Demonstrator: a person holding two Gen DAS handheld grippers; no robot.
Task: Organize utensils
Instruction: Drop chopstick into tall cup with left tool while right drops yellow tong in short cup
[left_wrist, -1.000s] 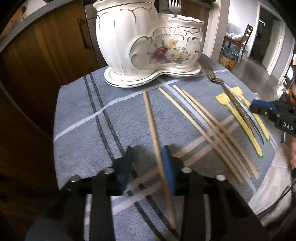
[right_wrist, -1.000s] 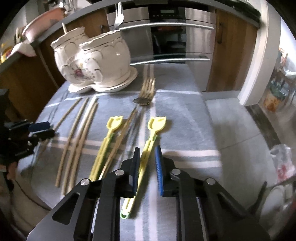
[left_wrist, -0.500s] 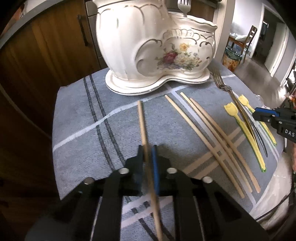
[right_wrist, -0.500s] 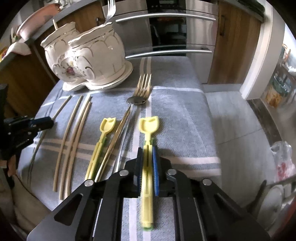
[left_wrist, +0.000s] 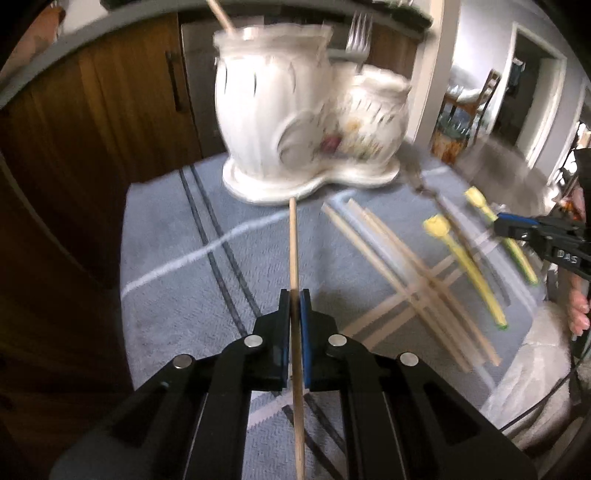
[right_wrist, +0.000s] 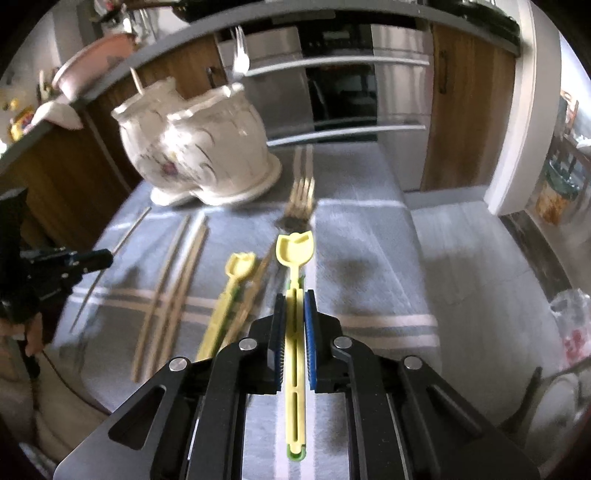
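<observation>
My left gripper (left_wrist: 294, 295) is shut on a wooden chopstick (left_wrist: 293, 243), lifted off the grey striped cloth (left_wrist: 173, 236) and pointing at the white flowered ceramic holder (left_wrist: 295, 122). My right gripper (right_wrist: 294, 295) is shut on a yellow plastic spoon (right_wrist: 294, 251), also raised off the cloth. Three more chopsticks (left_wrist: 399, 273), a second yellow spoon (right_wrist: 236, 273) and a metal fork (right_wrist: 303, 195) lie on the cloth. A fork (left_wrist: 356, 40) and a chopstick (left_wrist: 221, 16) stand in the holder (right_wrist: 199, 147).
Wooden cabinet doors (left_wrist: 92, 129) rise behind and left of the table. An oven front with steel bars (right_wrist: 340, 96) stands behind the holder. The cloth drops off at the right to the floor (right_wrist: 472, 251). A hand (left_wrist: 578, 306) holds the other gripper.
Both grippers closed on their utensils, the left on the chopstick and the right on the yellow spoon, and lifted them a little off the cloth.
</observation>
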